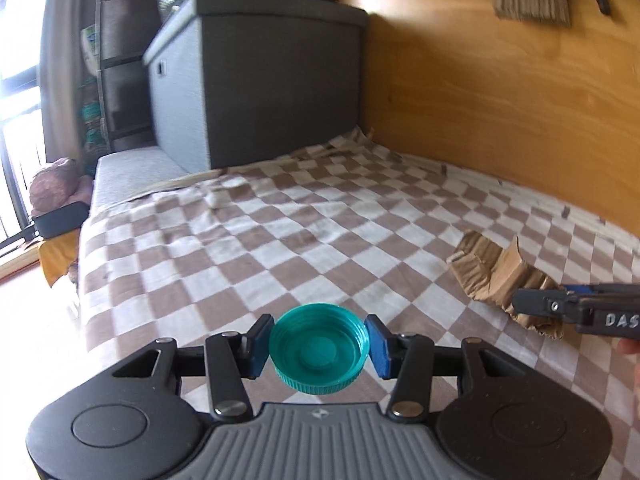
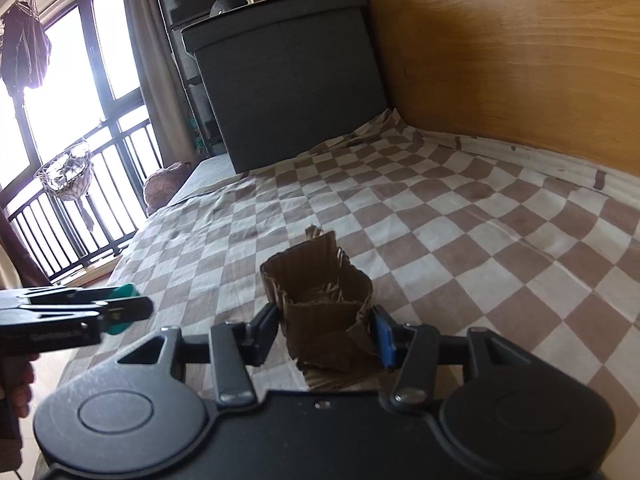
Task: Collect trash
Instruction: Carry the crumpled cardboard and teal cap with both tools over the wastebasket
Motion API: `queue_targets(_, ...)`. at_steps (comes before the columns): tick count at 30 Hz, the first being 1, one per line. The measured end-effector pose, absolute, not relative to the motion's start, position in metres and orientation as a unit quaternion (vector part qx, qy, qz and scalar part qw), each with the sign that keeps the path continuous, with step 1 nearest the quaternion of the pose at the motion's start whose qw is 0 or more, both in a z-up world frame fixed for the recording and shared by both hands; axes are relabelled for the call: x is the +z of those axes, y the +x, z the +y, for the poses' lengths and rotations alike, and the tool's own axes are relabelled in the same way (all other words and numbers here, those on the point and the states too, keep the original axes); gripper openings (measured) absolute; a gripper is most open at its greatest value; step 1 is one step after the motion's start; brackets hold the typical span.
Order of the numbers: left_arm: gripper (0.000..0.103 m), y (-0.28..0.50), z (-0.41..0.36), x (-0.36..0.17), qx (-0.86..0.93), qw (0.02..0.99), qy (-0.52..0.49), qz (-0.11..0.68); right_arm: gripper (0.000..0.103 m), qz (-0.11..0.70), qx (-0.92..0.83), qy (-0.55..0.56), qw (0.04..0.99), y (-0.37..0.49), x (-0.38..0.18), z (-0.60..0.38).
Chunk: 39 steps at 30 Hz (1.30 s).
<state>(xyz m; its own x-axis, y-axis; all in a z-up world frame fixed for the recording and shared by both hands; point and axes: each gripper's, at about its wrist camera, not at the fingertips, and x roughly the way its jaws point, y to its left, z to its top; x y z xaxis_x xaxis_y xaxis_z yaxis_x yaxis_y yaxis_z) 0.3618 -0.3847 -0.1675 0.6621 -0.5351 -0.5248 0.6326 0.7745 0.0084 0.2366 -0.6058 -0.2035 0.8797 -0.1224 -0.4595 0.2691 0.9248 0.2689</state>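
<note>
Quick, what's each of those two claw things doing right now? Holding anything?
Left gripper: closed on the teal bottle cap, pads on its rim.
Right gripper: closed on the crumpled cardboard piece.

Daylight glares through the window (image 2: 60, 92); fisheye edges bend, slightly blurred.

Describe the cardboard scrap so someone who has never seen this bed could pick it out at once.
Start at the bed's checkered brown-and-white blanket, which runs along the wooden wall. Near its front edge the right gripper pinches a piece of torn cardboard. It is crumpled, corrugated and dull brown, unlike the smooth round teal cap held in the left gripper beside it.
</note>
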Motion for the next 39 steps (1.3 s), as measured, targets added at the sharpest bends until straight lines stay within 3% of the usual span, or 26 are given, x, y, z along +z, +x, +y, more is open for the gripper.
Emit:
queue_targets(20,0.05,0.345,-0.249,-0.148,-0.266,0.937,0.056,0.219,0.051,0.222,-0.087,0.06,0.969,0.255,-0.18,-0.507)
queue_targets(39,0.05,0.351,-0.103,-0.162,-0.188,0.95,-0.014,0.247,0.051,0.274,0.028,0.04,0.961,0.319,-0.18,-0.321)
